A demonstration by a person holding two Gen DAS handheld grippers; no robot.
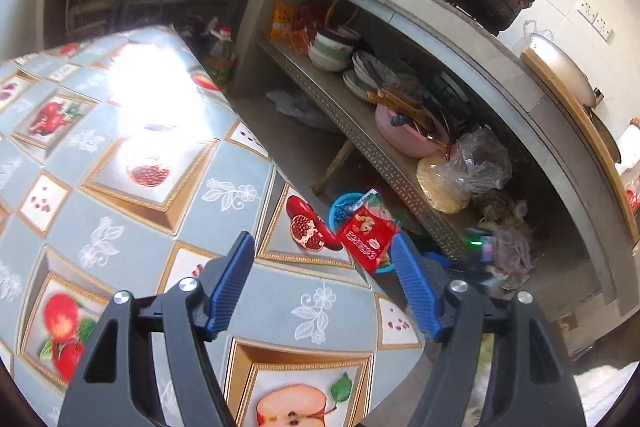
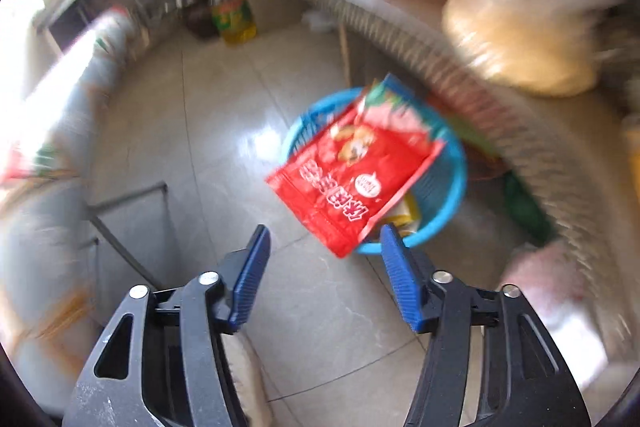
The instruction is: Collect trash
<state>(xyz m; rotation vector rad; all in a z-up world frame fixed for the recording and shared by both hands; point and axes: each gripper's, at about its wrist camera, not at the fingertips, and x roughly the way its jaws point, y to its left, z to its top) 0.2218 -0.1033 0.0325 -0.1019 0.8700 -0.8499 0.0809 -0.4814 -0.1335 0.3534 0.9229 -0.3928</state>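
Both of my tools are spread wide and empty, right gripper (image 2: 326, 255) just short of the red snack wrapper (image 2: 352, 171) lying across the blue basket (image 2: 452, 187) on the floor, left gripper (image 1: 322, 263) over the bench (image 1: 120, 187) edge, so I judge that piece delivered.

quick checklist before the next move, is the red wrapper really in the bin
1. Right gripper open and empty: ok.
2. Left gripper open and empty: ok.
3. Red wrapper over the blue bin: ok.
4. Wrapper fully inside the bin: not ok, its lower corner passes the rim.
5. Wrapper at rest or falling: cannot tell, the right view is blurred.
6. More trash on the table: cannot tell, only part of it shows.
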